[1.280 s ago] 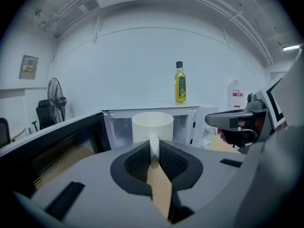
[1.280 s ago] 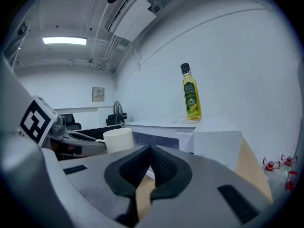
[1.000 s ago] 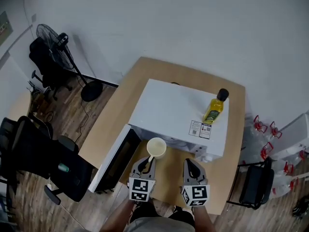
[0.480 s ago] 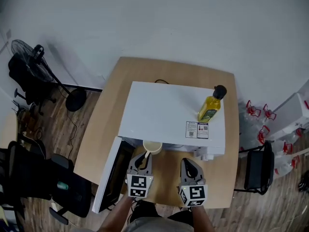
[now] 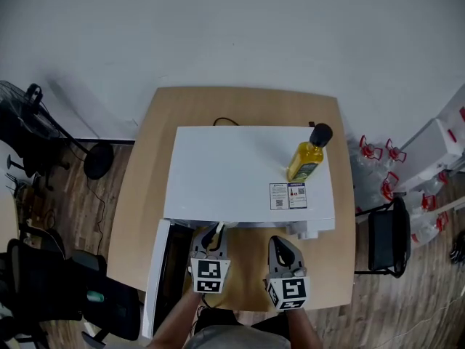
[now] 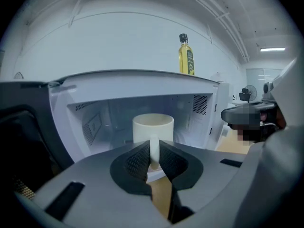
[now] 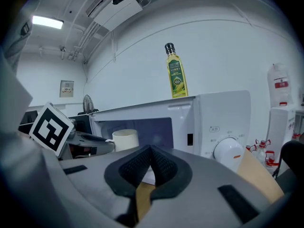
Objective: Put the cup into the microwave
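A cream cup point(image 6: 153, 127) is upright at the mouth of the open white microwave point(image 5: 240, 173), and my left gripper point(image 6: 154, 158) is shut on its handle. From the head view the microwave top hides the cup's body; only a bit of the handle point(image 5: 218, 229) shows ahead of my left gripper point(image 5: 211, 242). My right gripper point(image 5: 282, 249) is level in front of the control panel, shut, with nothing in it. In the right gripper view, my right gripper point(image 7: 151, 163) faces the microwave with the cup point(image 7: 125, 139) to its left.
The microwave door point(image 5: 156, 275) hangs open to the left, past the edge of the wooden table point(image 5: 142, 195). A yellow oil bottle point(image 5: 305, 158) stands on the microwave's top. The dial point(image 7: 228, 152) is at the right front. Chairs and a fan stand on the floor at the left.
My left gripper has carried the cup forward and down into the microwave opening, so the top now hides its rim from the head view. The right gripper has sunk slightly.
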A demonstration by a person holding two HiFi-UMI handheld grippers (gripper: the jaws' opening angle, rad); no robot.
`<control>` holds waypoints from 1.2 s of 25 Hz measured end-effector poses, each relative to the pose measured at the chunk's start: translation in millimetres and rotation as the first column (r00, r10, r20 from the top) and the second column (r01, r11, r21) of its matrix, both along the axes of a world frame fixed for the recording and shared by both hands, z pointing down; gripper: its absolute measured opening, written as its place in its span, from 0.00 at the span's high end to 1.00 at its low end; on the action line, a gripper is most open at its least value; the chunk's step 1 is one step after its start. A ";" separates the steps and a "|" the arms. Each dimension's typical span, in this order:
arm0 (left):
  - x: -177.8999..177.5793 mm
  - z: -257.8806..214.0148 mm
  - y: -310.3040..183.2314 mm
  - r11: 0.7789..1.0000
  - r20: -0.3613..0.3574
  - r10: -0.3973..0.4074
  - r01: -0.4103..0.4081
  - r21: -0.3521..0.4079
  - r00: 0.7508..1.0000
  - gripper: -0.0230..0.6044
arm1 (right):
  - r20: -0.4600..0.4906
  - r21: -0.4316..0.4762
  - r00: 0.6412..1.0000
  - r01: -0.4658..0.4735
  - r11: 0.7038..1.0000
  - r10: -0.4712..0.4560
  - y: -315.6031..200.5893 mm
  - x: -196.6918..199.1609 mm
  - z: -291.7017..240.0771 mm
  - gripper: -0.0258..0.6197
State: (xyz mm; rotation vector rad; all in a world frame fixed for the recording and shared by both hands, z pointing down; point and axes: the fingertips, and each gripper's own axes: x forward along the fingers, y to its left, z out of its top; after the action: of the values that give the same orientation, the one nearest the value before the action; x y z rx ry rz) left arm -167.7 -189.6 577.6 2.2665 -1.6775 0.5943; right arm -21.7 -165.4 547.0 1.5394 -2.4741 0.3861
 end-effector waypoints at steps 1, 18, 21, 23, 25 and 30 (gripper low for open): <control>1.3 1.5 -2.8 1.000 0.001 0.005 -0.005 0.000 1.000 0.87 | -0.001 -0.001 1.000 -0.006 1.000 0.006 -0.7 1.3 0.8 0.93; 16.1 16.5 -37.8 0.999 -0.014 0.036 -0.036 -0.003 0.999 0.87 | -0.009 -0.028 0.998 -0.060 0.998 0.060 -6.4 13.5 15.1 0.93; 18.6 19.2 -41.5 0.999 -0.021 0.038 -0.039 -0.006 0.999 0.87 | -0.008 -0.032 0.998 -0.067 0.997 0.066 -8.1 15.4 17.6 0.93; 19.3 20.9 -43.8 0.999 -0.024 0.038 -0.038 -0.004 0.999 0.87 | -0.008 -0.035 0.998 -0.067 0.997 0.066 -8.8 15.5 18.9 0.93; 19.4 21.4 -46.7 0.999 -0.022 0.037 -0.037 0.001 0.999 0.87 | -0.008 -0.038 0.998 -0.068 0.997 0.068 -9.4 15.6 20.0 0.93; 19.5 23.9 -51.4 0.999 -0.015 0.033 -0.033 0.007 0.999 0.87 | -0.007 -0.043 0.997 -0.076 0.996 0.076 -9.7 17.1 21.8 0.93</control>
State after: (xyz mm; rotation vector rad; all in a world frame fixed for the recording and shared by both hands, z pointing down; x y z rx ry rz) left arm -148.2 -241.0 601.4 2.3017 -1.6405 0.5783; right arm -4.7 -175.2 568.7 1.6192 -2.3925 0.4442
